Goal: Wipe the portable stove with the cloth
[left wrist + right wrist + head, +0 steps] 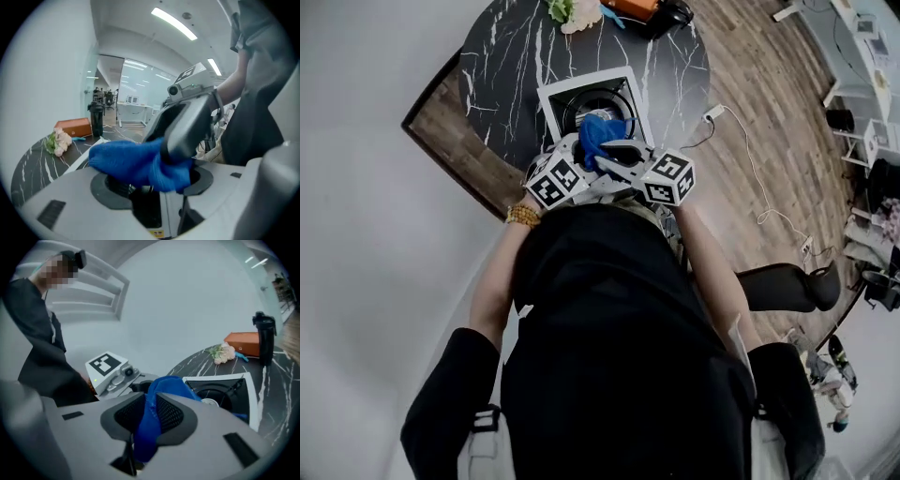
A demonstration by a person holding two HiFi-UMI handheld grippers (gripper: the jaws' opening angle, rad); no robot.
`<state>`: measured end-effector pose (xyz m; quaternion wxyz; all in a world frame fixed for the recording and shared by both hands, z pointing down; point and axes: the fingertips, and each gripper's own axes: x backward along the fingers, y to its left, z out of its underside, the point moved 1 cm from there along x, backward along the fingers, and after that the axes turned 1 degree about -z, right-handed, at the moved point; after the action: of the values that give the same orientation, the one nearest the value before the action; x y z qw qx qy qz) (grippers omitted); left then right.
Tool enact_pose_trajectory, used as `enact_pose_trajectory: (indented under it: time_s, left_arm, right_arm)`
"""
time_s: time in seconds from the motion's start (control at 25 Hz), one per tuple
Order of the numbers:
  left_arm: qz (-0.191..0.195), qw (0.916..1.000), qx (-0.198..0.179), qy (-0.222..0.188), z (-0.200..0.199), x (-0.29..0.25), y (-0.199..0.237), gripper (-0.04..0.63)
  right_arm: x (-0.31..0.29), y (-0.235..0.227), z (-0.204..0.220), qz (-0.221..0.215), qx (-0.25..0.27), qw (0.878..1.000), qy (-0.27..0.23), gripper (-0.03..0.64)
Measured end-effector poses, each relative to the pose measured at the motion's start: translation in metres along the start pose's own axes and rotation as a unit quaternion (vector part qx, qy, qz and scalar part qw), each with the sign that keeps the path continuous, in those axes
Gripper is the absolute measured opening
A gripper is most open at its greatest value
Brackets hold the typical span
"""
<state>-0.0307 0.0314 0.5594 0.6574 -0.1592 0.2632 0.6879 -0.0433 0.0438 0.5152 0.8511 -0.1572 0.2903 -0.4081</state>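
Blue cloth [171, 385] is clamped in the right gripper [149, 420]. The left gripper [157, 201] gapes beside it, gripping nothing. Both hang over the stove [551, 101] at the table's [502, 56] near edge. Cloth lifted clear: I judge wiping not under way.

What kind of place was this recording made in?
Probably an open office or lab: glass partition walls, long ceiling lights, and an office chair near the round marble table.
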Motion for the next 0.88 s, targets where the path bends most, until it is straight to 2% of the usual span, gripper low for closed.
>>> enact_pose_trajectory:
  time_s: [0.04, 0.08, 0.12, 0.24, 0.28, 0.36, 0.44, 0.52, 0.56, 0.64, 0.72, 0.88]
  left_arm:
    - [-0.003, 0.9997, -0.025, 0.009, -0.002, -0.004, 0.000, 0.256]
    - [-0.005, 0.9988, -0.043, 0.022, 0.001, -0.008, 0.002, 0.183]
    - [-0.007, 0.9983, -0.046, 0.035, 0.007, -0.010, 0.006, 0.145]
    - [-0.025, 0.9983, 0.011, 0.050, 0.025, -0.009, 0.043, 0.106]
    - [-0.039, 0.9972, 0.027, 0.057, 0.025, -0.007, 0.063, 0.100]
    - [-0.067, 0.9938, 0.031, 0.083, 0.018, -0.012, 0.107, 0.097]
    - [-0.081, 0.9895, 0.012, 0.119, 0.006, -0.027, 0.147, 0.095]
    - [-0.078, 0.9839, -0.015, 0.160, -0.008, -0.050, 0.176, 0.095]
    - [-0.070, 0.9803, -0.029, 0.183, -0.012, -0.063, 0.185, 0.095]
    - [-0.039, 0.9698, -0.057, 0.234, -0.015, -0.093, 0.194, 0.095]
    - [-0.019, 0.9610, -0.075, 0.265, -0.014, -0.115, 0.191, 0.086]
    - [-0.030, 0.9500, -0.115, 0.288, -0.013, -0.120, 0.189, 0.071]
  right_arm:
    - [-0.005, 0.004, 0.005, 0.008, 0.016, 1.000, 0.003, 0.052]
    - [-0.005, 0.002, 0.009, 0.029, 0.024, 0.999, 0.001, 0.055]
    - [-0.003, -0.003, 0.014, 0.056, 0.024, 0.998, -0.003, 0.068]
    - [0.013, -0.021, 0.042, 0.130, 0.006, 0.991, 0.014, 0.094]
    - [0.019, -0.025, 0.057, 0.147, 0.007, 0.988, 0.039, 0.094]
    - [0.027, -0.031, 0.088, 0.167, 0.024, 0.980, 0.104, 0.094]
    - [0.025, -0.034, 0.116, 0.170, 0.051, 0.969, 0.173, 0.103]
    - [0.016, -0.036, 0.136, 0.162, 0.065, 0.958, 0.228, 0.163]
    - [0.008, -0.038, 0.142, 0.161, 0.069, 0.955, 0.238, 0.199]
    - [-0.008, -0.042, 0.139, 0.175, 0.072, 0.955, 0.229, 0.221]
    - [-0.016, -0.044, 0.134, 0.194, 0.069, 0.952, 0.226, 0.222]
    - [-0.015, -0.048, 0.138, 0.214, 0.074, 0.950, 0.215, 0.222]
